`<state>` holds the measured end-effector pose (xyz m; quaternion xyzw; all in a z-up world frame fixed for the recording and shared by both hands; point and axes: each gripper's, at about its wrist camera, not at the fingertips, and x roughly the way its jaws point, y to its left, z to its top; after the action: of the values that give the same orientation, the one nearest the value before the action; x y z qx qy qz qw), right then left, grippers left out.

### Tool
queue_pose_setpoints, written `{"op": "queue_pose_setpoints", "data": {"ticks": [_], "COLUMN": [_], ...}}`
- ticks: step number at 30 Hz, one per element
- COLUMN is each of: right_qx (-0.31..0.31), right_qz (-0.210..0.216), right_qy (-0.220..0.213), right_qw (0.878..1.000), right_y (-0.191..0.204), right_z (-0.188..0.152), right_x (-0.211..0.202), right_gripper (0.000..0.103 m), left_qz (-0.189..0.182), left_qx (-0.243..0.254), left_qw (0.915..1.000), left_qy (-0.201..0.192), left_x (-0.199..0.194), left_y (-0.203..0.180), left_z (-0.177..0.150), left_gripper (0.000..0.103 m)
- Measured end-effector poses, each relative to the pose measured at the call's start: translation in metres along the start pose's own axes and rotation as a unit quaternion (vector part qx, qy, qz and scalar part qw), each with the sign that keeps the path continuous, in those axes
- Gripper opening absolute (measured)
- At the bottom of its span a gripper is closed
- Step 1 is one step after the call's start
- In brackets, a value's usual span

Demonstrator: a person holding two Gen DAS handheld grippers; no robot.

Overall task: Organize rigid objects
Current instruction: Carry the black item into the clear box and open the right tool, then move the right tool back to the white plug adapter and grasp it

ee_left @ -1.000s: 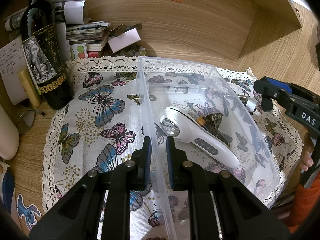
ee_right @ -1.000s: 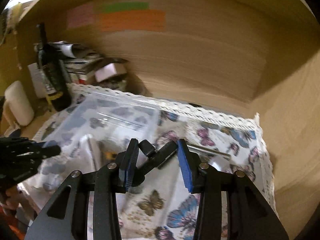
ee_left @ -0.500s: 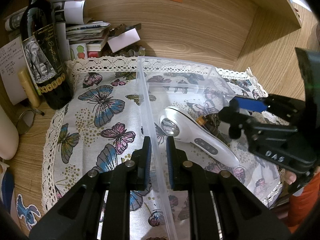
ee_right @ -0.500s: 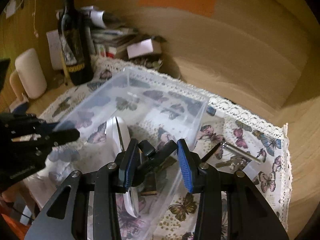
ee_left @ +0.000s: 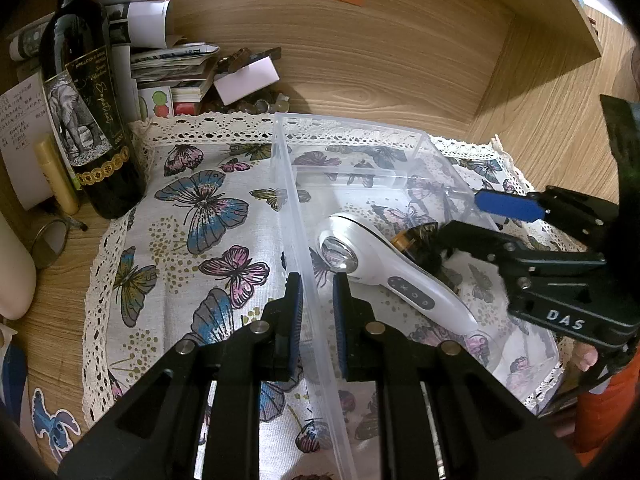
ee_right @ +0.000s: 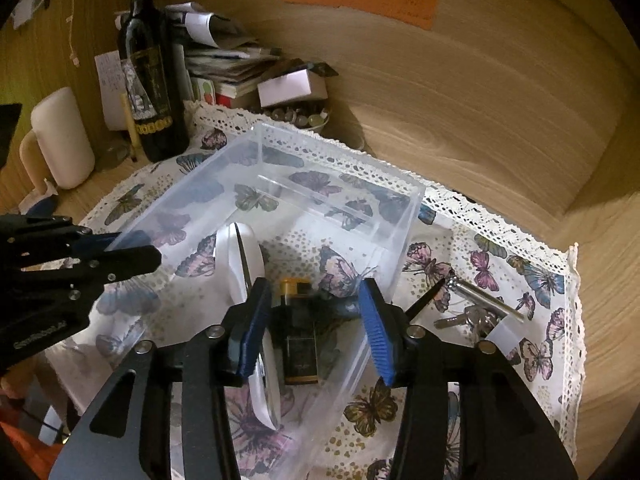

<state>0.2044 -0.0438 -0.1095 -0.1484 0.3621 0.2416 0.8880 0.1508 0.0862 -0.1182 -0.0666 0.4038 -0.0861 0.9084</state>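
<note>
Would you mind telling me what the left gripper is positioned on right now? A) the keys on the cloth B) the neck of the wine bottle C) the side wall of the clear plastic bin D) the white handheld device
C: in the left wrist view the left gripper straddles the near side wall of the clear plastic bin, one finger inside and one outside, away from the white handheld device lying in the bin.

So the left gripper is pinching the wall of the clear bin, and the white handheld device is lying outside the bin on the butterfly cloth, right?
Not quite. The left gripper does pinch the clear bin wall, but the white handheld device lies inside the bin, as the left wrist view shows; the butterfly cloth is seen through the clear floor.
</note>
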Motion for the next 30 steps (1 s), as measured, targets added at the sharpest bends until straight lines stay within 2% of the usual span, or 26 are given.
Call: {"op": "queue_pose_setpoints", "data": {"ticks": [10,16,23,30], "right_qx": [0.015,0.049,0.102,0.157], "right_qz": [-0.016,-0.042,-0.094,-0.117], "right_qy": [-0.028,-0.035,0.006,0.05], "right_qw": [0.999,0.997,0.99,0.979], "right_y": [-0.014,-0.042,-0.089,-0.135], "right_z": [0.002,-0.008,-0.036,-0.054], "right_x": [-0.024,-0.041,-0.035,-0.003], "right_gripper": [0.057,0.059,0.06,0.06], "left_qz": [0.0,0.0,0.0,0.001], "left_qx": [0.0,0.0,0.0,0.001], "left_qw": [1.0,1.0,1.0,1.0], "left_qy": [0.0,0.0,-0.001,0.0], "left_x": [0.0,0.0,0.0,0.0], "left_y": [0.0,0.0,0.0,-0.001], "left_z": [0.0,0.0,0.0,0.0], "left_gripper": [0.013,0.013,0.013,0.013]}}
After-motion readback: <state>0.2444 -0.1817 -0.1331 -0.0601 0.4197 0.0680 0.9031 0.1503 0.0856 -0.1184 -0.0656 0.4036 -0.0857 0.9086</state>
